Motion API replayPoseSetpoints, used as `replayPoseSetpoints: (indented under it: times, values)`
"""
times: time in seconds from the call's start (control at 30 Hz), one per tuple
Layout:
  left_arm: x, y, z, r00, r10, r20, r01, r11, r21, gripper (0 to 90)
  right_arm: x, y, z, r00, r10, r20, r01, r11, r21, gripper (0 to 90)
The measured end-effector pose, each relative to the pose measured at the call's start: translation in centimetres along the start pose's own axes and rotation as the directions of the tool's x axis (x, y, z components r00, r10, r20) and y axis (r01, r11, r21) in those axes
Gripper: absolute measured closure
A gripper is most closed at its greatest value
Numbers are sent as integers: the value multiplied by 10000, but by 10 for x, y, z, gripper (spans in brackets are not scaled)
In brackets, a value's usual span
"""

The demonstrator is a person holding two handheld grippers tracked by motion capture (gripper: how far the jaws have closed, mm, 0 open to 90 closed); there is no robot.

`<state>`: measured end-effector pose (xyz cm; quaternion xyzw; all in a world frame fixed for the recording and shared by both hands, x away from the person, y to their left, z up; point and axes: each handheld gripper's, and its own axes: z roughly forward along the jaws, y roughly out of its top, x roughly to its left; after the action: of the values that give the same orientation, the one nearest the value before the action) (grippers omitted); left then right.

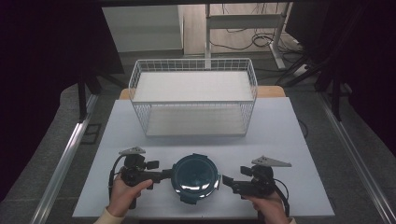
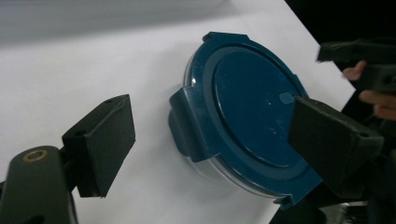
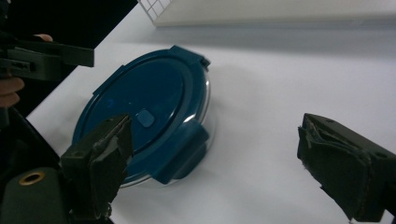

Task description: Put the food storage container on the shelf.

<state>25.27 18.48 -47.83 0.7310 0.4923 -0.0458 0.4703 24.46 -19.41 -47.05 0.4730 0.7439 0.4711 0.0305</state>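
A round clear container with a dark blue clip-on lid (image 1: 195, 176) sits near the table's front edge, between both grippers. My left gripper (image 1: 166, 175) is at its left side and stands open. In the left gripper view the lid (image 2: 252, 102) and one of its clip tabs (image 2: 191, 123) lie between the spread jaws of that gripper (image 2: 210, 119). My right gripper (image 1: 227, 181) is open at the container's right side. In the right gripper view the lid (image 3: 140, 100) lies by one jaw of that gripper (image 3: 215, 135), and the other jaw is over bare table.
A white wire basket (image 1: 194, 95) with two shelf levels stands at the back of the white table (image 1: 280, 140). A desk frame and cables are on the floor behind. The table's front edge runs just beneath both hands.
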Motion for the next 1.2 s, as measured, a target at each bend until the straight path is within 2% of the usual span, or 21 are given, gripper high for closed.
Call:
replayPoseSetpoints:
  times: [0.03, 0.07, 0.2, 0.23, 0.33, 0.37, 0.47, 0.53, 0.6, 0.63, 0.67, 0.7, 0.77, 0.8, 0.83, 0.93, 1.0, 1.03, 1.17, 1.2]
  values:
    - [0, 0, 0, 10000, 0, 0, 0, 10000, 0, 147, 1, -1, 3, 9999, 127, -47, -126, 9999, 69, 103]
    - [2, 2, 3, 9994, -143, 319, 142, 9999, 54, 147, 2, -3, 5, 9997, 252, -79, -252, 9996, 92, 103]
    - [4, 5, 9, 9979, -156, 632, 142, 9996, 236, 152, 5, -7, 12, 9974, 677, -248, -671, 9974, 255, 101]
    - [6, 5, 14, 9966, -272, 776, 248, 9992, 316, 154, 6, -9, 17, 9956, 894, -293, -883, 9954, 365, 99]
    - [8, 5, 20, 9957, -395, 838, 360, 9985, 424, 156, 9, -11, 22, 9936, 1081, -338, -1065, 9932, 477, 98]
    - [12, 5, 25, 9922, -659, 1058, 606, 9968, 527, 159, 11, -13, 28, 9918, 1225, -350, -1204, 9911, 568, 96]
    - [14, 5, 30, 9925, -683, 1013, 614, 9956, 705, 161, 13, -15, 35, 9899, 1366, -381, -1338, 9887, 681, 96]
    - [15, 4, 36, 9912, -691, 1127, 587, 9939, 931, 161, 17, -18, 44, 9837, 1730, -495, -1685, 9822, 830, 96]
    - [16, 4, 40, 9879, -875, 1279, 745, 9919, 1026, 157, 18, -21, 48, 9785, 1999, -515, -1949, 9768, 886, 96]
    - [17, 3, 43, 9835, -1125, 1419, 985, 9899, 1020, 158, 19, -22, 50, 9761, 2098, -559, -2042, 9746, 918, 96]
    - [17, 3, 43, 9835, -1125, 1419, 985, 9899, 1020, 166, 20, -23, 53, 9721, 2254, -646, -2187, 9710, 962, 96]
    - [19, 0, 48, 9774, -1354, 1626, 1165, 9859, 1205, 164, 21, -24, 55, 9696, 2345, -695, -2272, 9688, 989, 96]
    - [22, -1, 51, 9742, -1519, 1669, 1287, 9815, 1417, 169, 23, -25, 58, 9621, 2586, -860, -2499, 9630, 1007, 98]
    - [22, -1, 51, 9742, -1519, 1669, 1287, 9815, 1417, 174, 23, -25, 58, 9621, 2586, -860, -2499, 9630, 1007, 98]
    - [24, -2, 52, 9704, -1615, 1798, 1359, 9798, 1468, 174, 24, -26, 59, 9602, 2653, -869, -2563, 9611, 1027, 100]
    - [24, -3, 54, 9703, -1602, 1811, 1309, 9778, 1637, 188, 23, -28, 64, 9520, 2928, -893, -2834, 9532, 1050, 117]
    - [25, -4, 57, 9657, -1679, 1980, 1310, 9737, 1865, 217, 22, -31, 66, 9402, 3276, -932, -3174, 9419, 1095, 138]
    - [25, -5, 57, 9640, -1785, 1971, 1418, 9721, 1867, 231, 21, -31, 66, 9373, 3353, -949, -3254, 9397, 1055, 147]
    - [23, -6, 55, 9626, -1986, 1841, 1643, 9687, 1861, 255, 19, -30, 61, 9333, 3473, -910, -3408, 9367, 803, 237]
    - [21, -6, 53, 9645, -1984, 1743, 1661, 9688, 1839, 255, 18, -29, 59, 9328, 3491, -892, -3434, 9363, 733, 265]
